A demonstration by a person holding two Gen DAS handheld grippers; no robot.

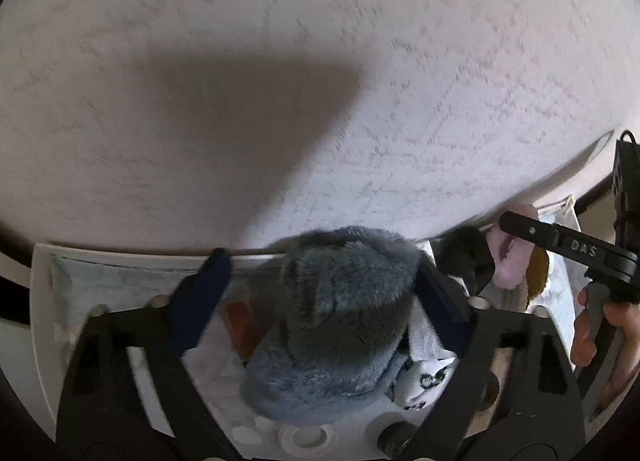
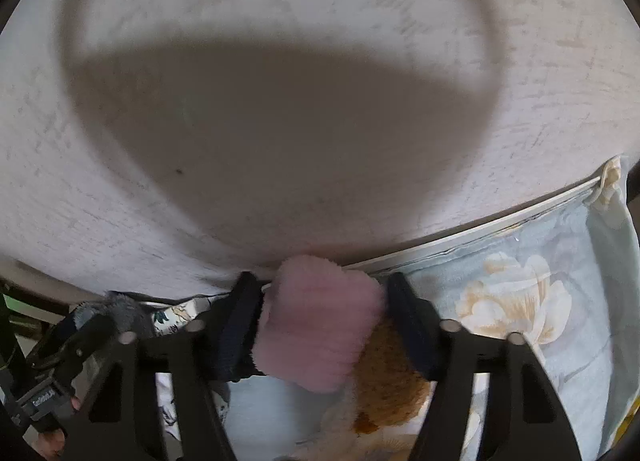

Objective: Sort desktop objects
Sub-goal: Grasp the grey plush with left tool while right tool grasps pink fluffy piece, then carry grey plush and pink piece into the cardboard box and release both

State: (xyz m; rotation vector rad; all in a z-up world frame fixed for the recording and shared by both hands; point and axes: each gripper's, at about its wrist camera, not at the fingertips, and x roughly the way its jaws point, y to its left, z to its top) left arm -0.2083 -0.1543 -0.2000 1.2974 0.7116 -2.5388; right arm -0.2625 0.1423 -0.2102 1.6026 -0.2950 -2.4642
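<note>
The left gripper [image 1: 320, 293] hangs over a white basket [image 1: 44, 301] lined with pale blue cloth, its 2 dark blue pads spread wide. A grey fluffy sock [image 1: 340, 325] sits between them: the pad at 3 o'clock presses its side, while the pad at 9 o'clock stands clear of it, so the jaws are apart and not clamped. Under the sock at 5 o'clock lies a white sock with black print [image 1: 424, 377], and at 8 o'clock a reddish-brown object [image 1: 240, 325] shows.

The right gripper [image 2: 320, 317] has a pink fluffy sock [image 2: 320, 321] between its pads; the left pad touches it, the right pad sits just beside it, and I cannot tell whether the grip is firm. Below it at 5 o'clock rests a brown furry item [image 2: 392, 381] on a floral-print cloth [image 2: 520, 301]. Beyond both baskets, from 10 to 2 o'clock, stretches a white marbled tabletop [image 2: 280, 1] under a broad shadow
</note>
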